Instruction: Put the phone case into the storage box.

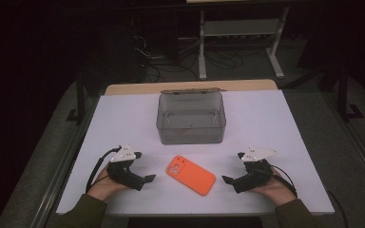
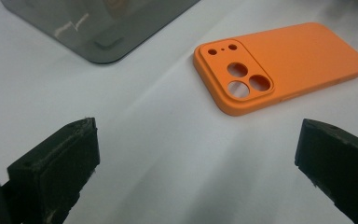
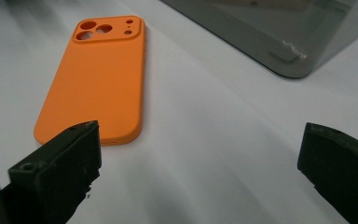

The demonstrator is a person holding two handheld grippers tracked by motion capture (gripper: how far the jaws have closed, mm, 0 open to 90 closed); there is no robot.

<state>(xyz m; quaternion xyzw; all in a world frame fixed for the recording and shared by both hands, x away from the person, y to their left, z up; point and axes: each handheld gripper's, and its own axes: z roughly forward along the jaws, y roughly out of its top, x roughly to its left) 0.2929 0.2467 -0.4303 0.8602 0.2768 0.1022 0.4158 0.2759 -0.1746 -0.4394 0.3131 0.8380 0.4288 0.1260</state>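
Flanking orange phone case (image 1: 190, 174), left hand-held gripper (image 1: 146, 181) and right hand-held gripper (image 1: 228, 180) are held released, nothing grasped; case laid camera-cutouts up on white table (image 1: 123, 114) (near grey bin (image 1: 191, 118), likely destination).

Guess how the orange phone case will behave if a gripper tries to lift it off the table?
The orange phone case lies flat, back up, so the jaws get only a thin edge. The camera holes show through, so it is probably empty: light, somewhat bendy. It should slide on the white table, not roll.
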